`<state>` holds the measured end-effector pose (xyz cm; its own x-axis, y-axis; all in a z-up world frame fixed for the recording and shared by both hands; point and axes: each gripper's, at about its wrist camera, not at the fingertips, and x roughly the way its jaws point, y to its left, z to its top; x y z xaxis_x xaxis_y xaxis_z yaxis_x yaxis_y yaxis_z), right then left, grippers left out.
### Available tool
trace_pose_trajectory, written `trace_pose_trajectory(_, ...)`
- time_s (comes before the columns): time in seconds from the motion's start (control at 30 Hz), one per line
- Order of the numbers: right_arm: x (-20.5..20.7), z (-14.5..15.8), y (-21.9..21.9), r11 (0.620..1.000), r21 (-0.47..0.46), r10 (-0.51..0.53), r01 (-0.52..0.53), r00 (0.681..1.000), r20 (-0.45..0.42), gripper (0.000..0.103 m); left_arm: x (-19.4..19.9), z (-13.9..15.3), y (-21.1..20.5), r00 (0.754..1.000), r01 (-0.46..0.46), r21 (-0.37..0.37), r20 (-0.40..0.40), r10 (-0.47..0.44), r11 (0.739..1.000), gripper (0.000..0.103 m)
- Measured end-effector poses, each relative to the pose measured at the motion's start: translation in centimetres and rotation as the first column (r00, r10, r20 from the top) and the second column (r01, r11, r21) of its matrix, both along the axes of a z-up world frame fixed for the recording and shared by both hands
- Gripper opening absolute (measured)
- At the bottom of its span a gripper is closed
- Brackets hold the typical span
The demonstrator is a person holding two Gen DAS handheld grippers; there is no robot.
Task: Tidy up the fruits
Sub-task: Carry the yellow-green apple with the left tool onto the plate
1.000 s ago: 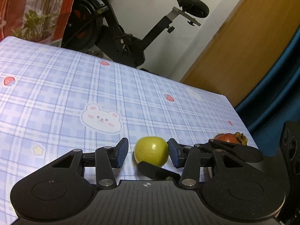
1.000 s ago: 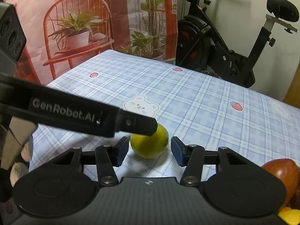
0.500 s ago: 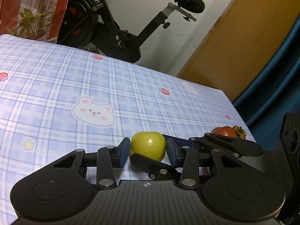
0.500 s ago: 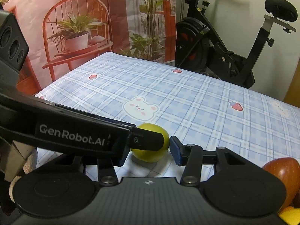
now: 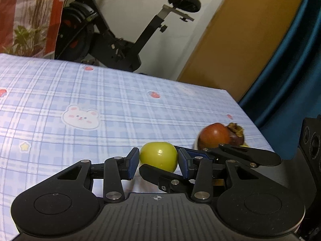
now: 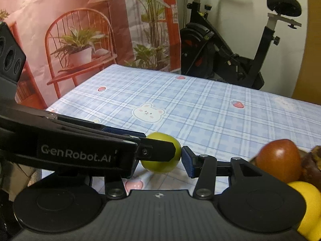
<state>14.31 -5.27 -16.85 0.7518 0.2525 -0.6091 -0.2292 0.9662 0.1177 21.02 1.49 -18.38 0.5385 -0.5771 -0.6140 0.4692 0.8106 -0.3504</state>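
Observation:
A small green fruit (image 5: 158, 155) sits between the blue pads of my left gripper (image 5: 158, 160), which is shut on it just above the checked tablecloth (image 5: 100, 104). My right gripper (image 6: 160, 158) brackets the same green fruit (image 6: 160, 166) from the other side; its right pad touches it, and its left finger is hidden behind the left gripper's finger (image 6: 84, 148). In the left wrist view the right gripper's finger (image 5: 160, 174) crosses under the fruit. A red-brown fruit (image 5: 216, 135) lies to the right, also in the right wrist view (image 6: 278, 158), beside a yellow fruit (image 6: 309, 202).
A white dish rim (image 5: 195, 143) shows under the red-brown fruit near the table's right edge. An exercise bike (image 6: 230, 46) stands beyond the far edge, with a printed backdrop (image 6: 80, 40) to the left. A blue curtain (image 5: 291, 70) hangs on the right.
Both grippers have closed in on the green fruit, and the left gripper's finger has come further across the right wrist view. The red-brown fruit now shows more fully in both views.

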Motion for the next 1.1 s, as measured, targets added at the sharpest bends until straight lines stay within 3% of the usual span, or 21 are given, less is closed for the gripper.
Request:
trace_pose_trajectory(0.37, -4.5, 2.7, -3.0, 0.999, 0.034, -0.038, 0.036, 0.997, 0.063, 0.049, -4.0, 2.9, -3.3, 0.997, 0.037, 0.016, 0.074, -0.038, 0.999, 0.044)
trace_pose_trajectory(0.77, -7.5, 6.2, -7.9, 0.993, 0.085, -0.097, 0.086, 0.985, 0.145, 0.049, -5.4, 6.5, -8.4, 0.985, 0.099, 0.022, 0.143, -0.101, 0.995, 0.044)
trace_pose_trajectory(1.1, -9.0, 6.4, -14.3, 0.977, 0.108, -0.198, 0.183, 0.970, 0.142, 0.049, -4.7, 5.6, -14.5, 0.973, 0.197, 0.019, 0.119, -0.198, 0.980, 0.044)
